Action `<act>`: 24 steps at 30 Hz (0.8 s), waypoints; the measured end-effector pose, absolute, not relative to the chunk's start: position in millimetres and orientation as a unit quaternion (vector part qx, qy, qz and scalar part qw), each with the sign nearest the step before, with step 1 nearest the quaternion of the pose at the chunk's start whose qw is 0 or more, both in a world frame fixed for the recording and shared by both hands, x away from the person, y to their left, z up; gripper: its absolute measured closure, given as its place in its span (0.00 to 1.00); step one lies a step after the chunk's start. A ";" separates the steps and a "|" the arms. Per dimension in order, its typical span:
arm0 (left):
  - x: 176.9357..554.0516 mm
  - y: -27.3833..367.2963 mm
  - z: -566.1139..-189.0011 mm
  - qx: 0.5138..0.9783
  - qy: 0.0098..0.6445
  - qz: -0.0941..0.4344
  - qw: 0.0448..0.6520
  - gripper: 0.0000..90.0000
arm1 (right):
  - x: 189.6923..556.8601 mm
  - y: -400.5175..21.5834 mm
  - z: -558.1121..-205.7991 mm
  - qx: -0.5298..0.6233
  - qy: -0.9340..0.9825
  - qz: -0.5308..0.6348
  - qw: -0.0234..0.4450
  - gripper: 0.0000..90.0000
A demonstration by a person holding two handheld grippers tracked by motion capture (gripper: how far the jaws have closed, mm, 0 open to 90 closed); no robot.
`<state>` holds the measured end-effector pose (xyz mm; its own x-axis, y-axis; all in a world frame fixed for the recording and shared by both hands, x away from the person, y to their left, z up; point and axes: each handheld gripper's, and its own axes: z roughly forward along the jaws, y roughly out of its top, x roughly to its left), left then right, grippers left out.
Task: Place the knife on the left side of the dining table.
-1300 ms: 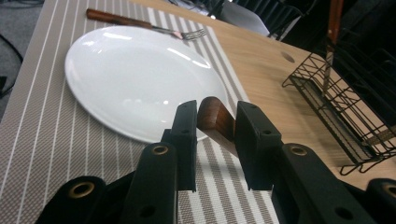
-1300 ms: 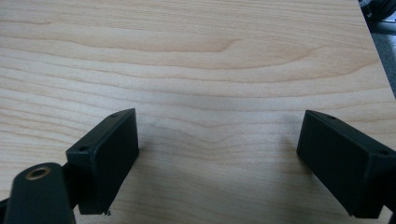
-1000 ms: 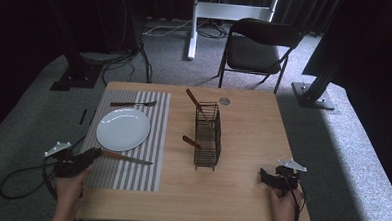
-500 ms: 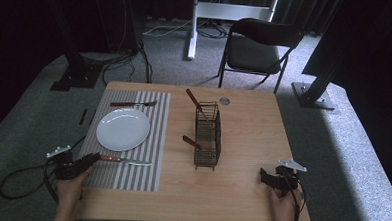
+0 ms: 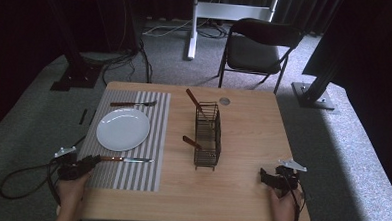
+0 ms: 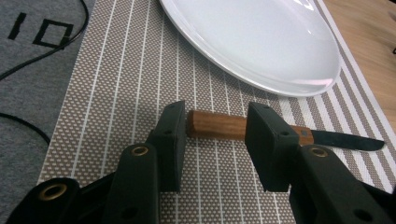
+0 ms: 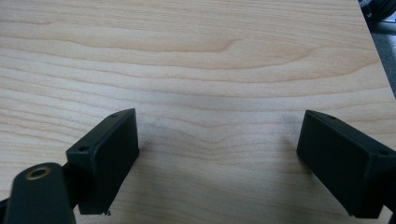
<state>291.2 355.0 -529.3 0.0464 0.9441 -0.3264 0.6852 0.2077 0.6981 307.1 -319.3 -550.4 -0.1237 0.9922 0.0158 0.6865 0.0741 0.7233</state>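
Note:
A wood-handled knife (image 5: 127, 159) lies on the striped placemat (image 5: 147, 138), just in front of the white plate (image 5: 123, 129). My left gripper (image 5: 81, 165) rests at the placemat's near left corner, open. In the left gripper view its jaws (image 6: 218, 114) stand apart just short of the knife handle (image 6: 217, 131), which lies crosswise beyond them and is not gripped. The plate (image 6: 261, 42) is right behind it. My right gripper (image 5: 273, 178) sits open near the table's front right, with only bare wood between its jaws (image 7: 219, 121).
A fork (image 5: 131, 103) lies on the placemat behind the plate. A black wire basket (image 5: 207, 136) mid-table holds two wood-handled utensils. The table's left edge (image 6: 60, 121) runs beside the placemat, with grey floor and cables below. A chair (image 5: 259, 45) stands behind the table.
The knife has settled flat and straighter on the placemat in front of the plate. The left gripper shifted only slightly. The right gripper stayed put.

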 end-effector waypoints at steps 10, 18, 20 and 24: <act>269.9 342.7 -532.3 0.636 0.640 0.189 0.388 0.63 | 307.1 -319.2 -550.4 0.611 0.687 0.300 0.255 0.13; 256.6 321.8 -532.8 0.665 0.615 0.217 0.364 0.36 | 307.2 -319.3 -550.5 0.611 0.687 0.300 0.255 0.13; 254.9 318.5 -532.6 0.672 0.611 0.227 0.351 0.30 | 307.1 -319.3 -550.4 0.611 0.687 0.300 0.255 0.13; 251.0 315.0 -532.0 0.680 0.609 0.234 0.335 0.18 | 307.2 -319.3 -550.5 0.611 0.687 0.300 0.255 0.13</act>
<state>251.0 315.0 -532.0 0.1496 0.9847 -0.0897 0.6718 -0.0347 0.7399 307.2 -319.3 -550.5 -0.1237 0.9922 0.0155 0.6862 0.0742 0.7236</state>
